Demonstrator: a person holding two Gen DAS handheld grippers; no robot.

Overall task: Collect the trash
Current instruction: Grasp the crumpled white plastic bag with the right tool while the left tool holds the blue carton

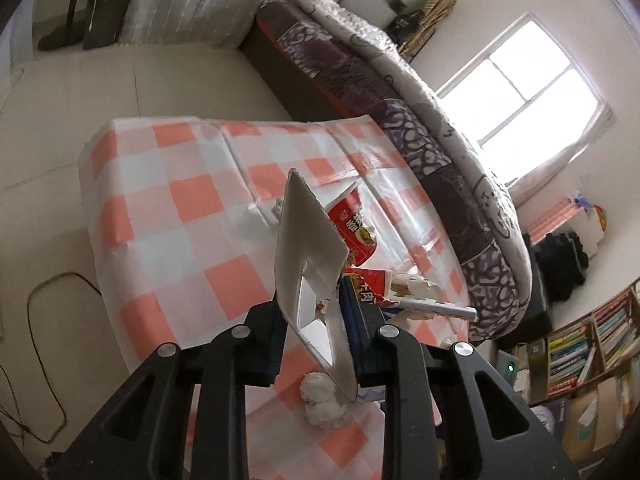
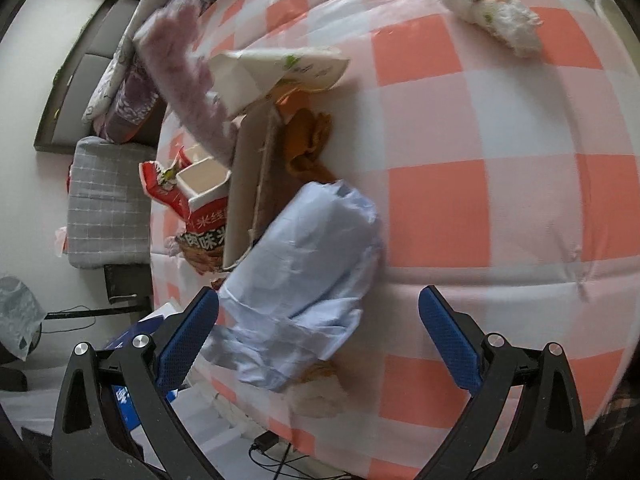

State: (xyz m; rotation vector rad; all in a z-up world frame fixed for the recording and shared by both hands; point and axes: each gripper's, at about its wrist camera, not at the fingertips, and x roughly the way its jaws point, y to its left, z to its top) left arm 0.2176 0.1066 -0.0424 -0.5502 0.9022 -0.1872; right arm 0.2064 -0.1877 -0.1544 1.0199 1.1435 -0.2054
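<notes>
While trash litters the checked tabletop (image 2: 460,200), I hold one piece.
My left gripper (image 1: 316,336) fingers pinch a white carton (image 1: 308,240); my right gripper (image 2: 320,336) fingers stand spread above a pale blue bag (image 2: 308,260).

Home bedroom, lived-in. Bed (image 1: 360,64) w/ patterned quilt and striped pillow (image 1: 192,4) runs along the table's far edge; table (image 1: 180,208) has pink-check plastic cover. Bookshelf (image 1: 580,352) crammed w/ books, window (image 1: 520,84), floor cables (image 1: 44,320), grey seat cushion (image 2: 106,204).
</notes>
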